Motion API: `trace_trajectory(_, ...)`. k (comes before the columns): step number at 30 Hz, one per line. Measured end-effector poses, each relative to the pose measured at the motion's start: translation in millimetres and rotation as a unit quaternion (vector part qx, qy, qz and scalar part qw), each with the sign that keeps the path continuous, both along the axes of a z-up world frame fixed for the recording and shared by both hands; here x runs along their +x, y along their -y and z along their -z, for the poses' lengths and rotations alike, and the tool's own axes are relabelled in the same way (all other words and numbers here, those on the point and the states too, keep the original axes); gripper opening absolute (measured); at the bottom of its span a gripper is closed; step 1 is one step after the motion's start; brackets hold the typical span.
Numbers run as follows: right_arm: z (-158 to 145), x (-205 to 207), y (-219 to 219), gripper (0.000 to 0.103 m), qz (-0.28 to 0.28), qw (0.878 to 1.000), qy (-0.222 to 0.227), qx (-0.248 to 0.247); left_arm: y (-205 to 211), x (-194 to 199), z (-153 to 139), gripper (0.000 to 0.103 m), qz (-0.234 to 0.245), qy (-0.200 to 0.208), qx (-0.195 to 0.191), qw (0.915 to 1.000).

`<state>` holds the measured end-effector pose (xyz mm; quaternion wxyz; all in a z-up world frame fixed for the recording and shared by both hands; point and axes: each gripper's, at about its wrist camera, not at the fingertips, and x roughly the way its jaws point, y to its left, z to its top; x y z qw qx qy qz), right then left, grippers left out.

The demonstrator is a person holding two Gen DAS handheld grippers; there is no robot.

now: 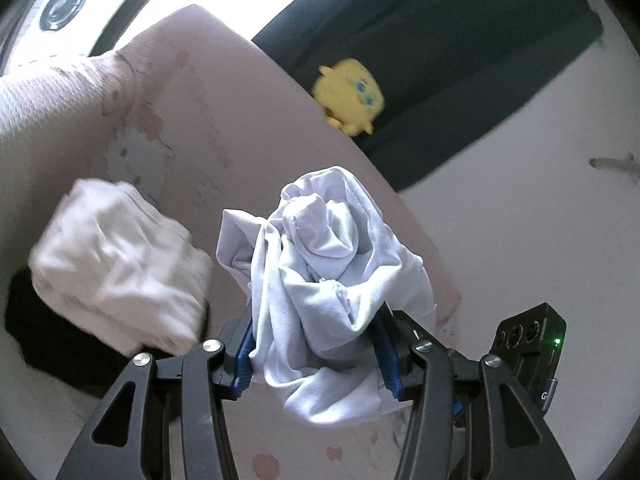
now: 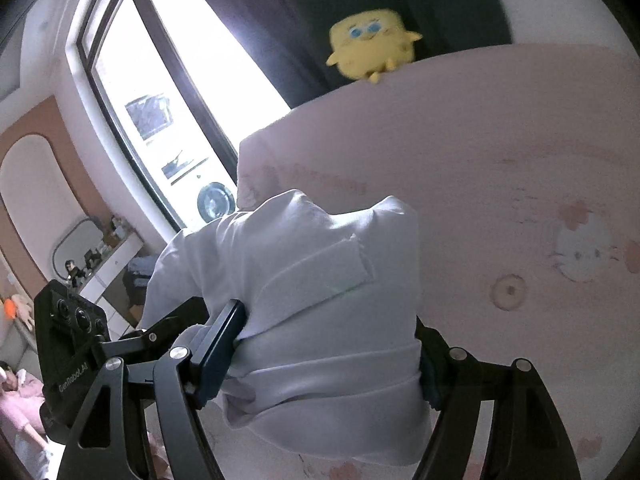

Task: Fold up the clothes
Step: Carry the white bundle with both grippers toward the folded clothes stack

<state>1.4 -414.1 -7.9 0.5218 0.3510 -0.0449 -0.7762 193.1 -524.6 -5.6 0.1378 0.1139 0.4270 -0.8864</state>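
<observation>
The left gripper (image 1: 316, 356) was clamped on a bunched pale garment (image 1: 324, 280), low in the frame's centre; the right gripper (image 2: 328, 356) gripped a folded white bundle (image 2: 304, 280) likewise. Both hung above the pink bedsheet (image 2: 500, 152). Judging by this, a carrying step; next, set them down flat.

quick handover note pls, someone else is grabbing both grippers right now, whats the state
Left gripper: shut on a bunched pale garment, lifted off the pink bed cover.
Right gripper: shut on a bundle of white ribbed cloth, also held up.
Whether the two are one piece cannot be told.
Yellow plush toy sits at the bed's far edge.
Done: both bundles picked up.
Left: spread the cloth flat, fold it.
</observation>
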Motion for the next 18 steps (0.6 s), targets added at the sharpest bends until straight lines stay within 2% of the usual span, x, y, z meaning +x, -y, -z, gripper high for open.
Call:
trace_trajectory(5,8,-14,58,0.075,-0.020,1.000,0.023,-0.003,46,5,-1,0.047,-0.020,0.020,-0.012,0.9995)
trace_trajectory(9,19,-23,101,0.075,-0.038,0.998,0.040,0.003,82,6,12,0.047,-0.035,0.036,-0.008,0.9987)
trace_trajectory(14,43,-29,139,0.075,-0.050,0.997,0.054,0.020,105,13,40,0.047,-0.051,0.045,0.014,0.9976)
trace_trajectory(18,57,-32,152,0.075,-0.054,0.997,0.052,0.032,118,13,59,0.047,-0.049,0.045,0.035,0.9972)
